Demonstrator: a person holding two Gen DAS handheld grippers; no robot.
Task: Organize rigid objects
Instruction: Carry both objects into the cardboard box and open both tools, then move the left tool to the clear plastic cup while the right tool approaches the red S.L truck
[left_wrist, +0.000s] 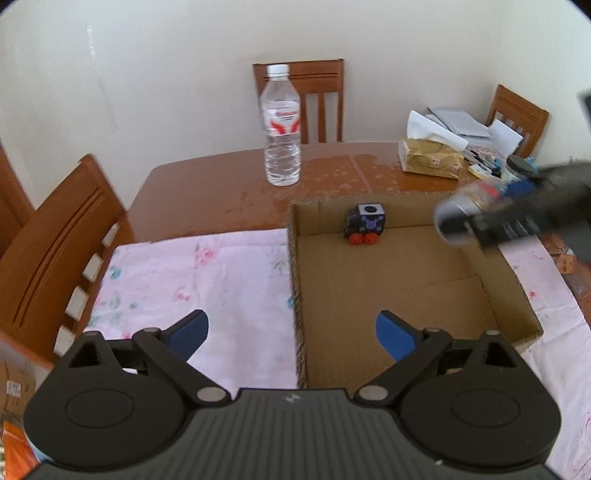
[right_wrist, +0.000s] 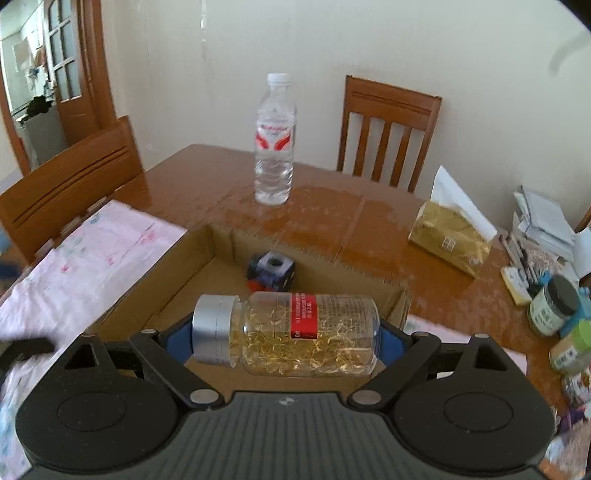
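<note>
Wooden table (left_wrist: 207, 192) bearing pink floral cloth (left_wrist: 192, 280), cardboard box (left_wrist: 406, 288), water bottle (left_wrist: 281, 125), tissue pack (left_wrist: 430, 157).

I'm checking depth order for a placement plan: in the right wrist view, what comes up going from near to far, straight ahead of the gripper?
Right gripper clamped on the capsule bottle → toy train in the cardboard box → water bottle on the table → chair.

I see a clear pill bottle (right_wrist: 295, 332) with a silver cap and red label, full of golden capsules, lying sideways above my cardboard box (right_wrist: 155, 291). A black toy train (right_wrist: 271, 273) sits inside, against the far wall.
</note>
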